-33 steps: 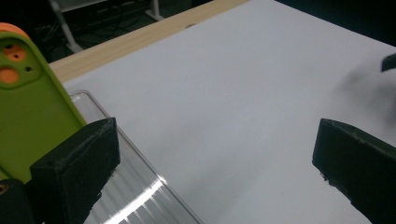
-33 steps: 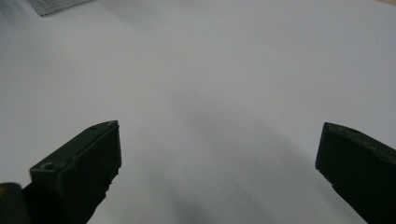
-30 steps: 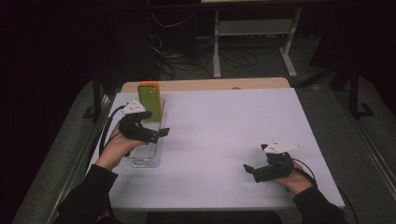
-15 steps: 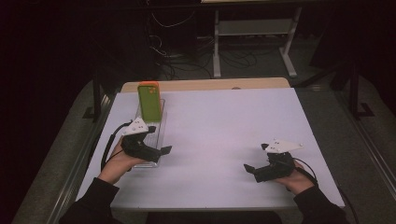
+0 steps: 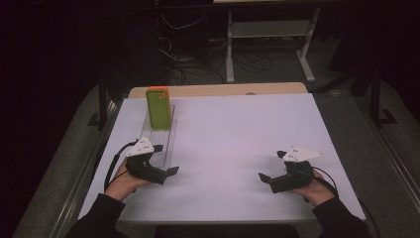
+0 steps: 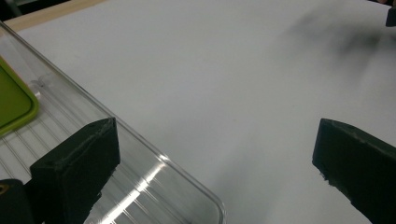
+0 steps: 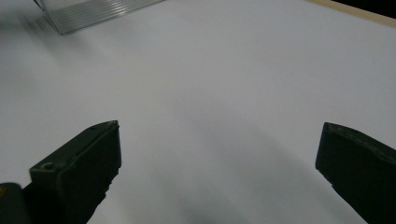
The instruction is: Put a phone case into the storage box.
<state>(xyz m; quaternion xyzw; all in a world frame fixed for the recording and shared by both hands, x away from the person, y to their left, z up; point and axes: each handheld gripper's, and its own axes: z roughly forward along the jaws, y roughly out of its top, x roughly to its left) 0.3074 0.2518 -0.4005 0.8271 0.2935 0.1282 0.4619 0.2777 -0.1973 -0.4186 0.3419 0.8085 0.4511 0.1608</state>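
Note:
A green phone-shaped slab (image 5: pixel 158 108) with an orange edge stands upright at the far end of a clear ridged tray (image 5: pixel 167 130) on the left of the white table. My left gripper (image 5: pixel 167 159) is open at the tray's near end. In the left gripper view, one jaw hangs over the tray (image 6: pixel 140 140) and the other over bare table, with the green slab's corner (image 6: pixel 13 100) at the left edge. My right gripper (image 5: pixel 271 165) is open and low over the table at the right, with nothing between its jaws (image 7: pixel 217 144).
The white table top (image 5: pixel 233 139) stretches wide between the two grippers. A wooden strip (image 5: pixel 218 89) runs along its far edge. Beyond it the dark floor holds cables and a metal stand (image 5: pixel 267 34). The tray's corner (image 7: pixel 93 11) shows far off in the right gripper view.
My left gripper has drawn back along the tray toward the near edge, away from the green slab. The right gripper has barely moved.

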